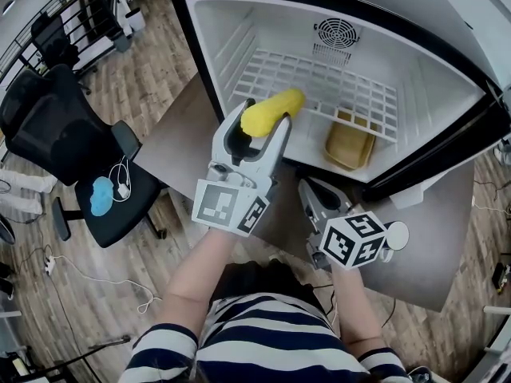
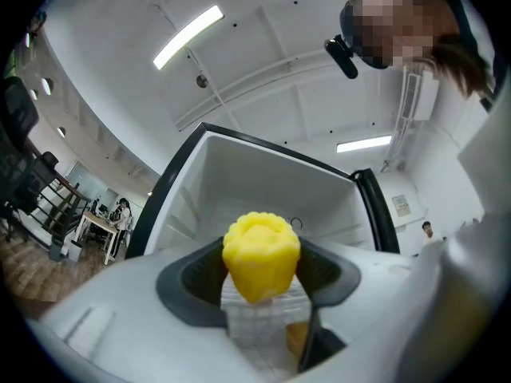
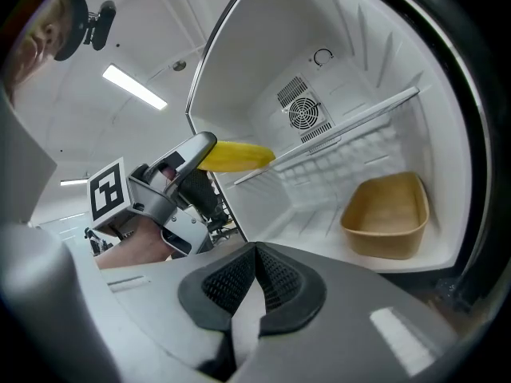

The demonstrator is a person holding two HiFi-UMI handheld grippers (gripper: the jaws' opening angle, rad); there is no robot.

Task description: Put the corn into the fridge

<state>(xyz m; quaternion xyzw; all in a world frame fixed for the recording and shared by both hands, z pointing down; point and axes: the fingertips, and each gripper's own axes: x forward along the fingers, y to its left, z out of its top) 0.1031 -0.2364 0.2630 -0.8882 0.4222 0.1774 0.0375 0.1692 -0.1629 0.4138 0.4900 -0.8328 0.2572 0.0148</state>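
Observation:
A yellow corn cob (image 1: 271, 110) is clamped in my left gripper (image 1: 257, 128), which is shut on it at the open front of the small fridge (image 1: 231, 22). The cob points into the fridge over the white wire shelf (image 1: 319, 82). In the left gripper view the cob's end (image 2: 260, 254) fills the gap between the black pads. My right gripper (image 1: 315, 194) hangs lower, in front of the fridge's bottom edge, shut with nothing in it. The right gripper view shows its pads (image 3: 275, 282) pressed together, and the left gripper (image 3: 209, 150) with the corn (image 3: 236, 155) beyond.
A tan tray (image 1: 350, 144) sits on the fridge floor at the right. The fridge door (image 1: 447, 22) stands open to the right. The fridge rests on a grey table (image 1: 172, 146). A black office chair (image 1: 64, 134) with a blue item on its seat stands on the left.

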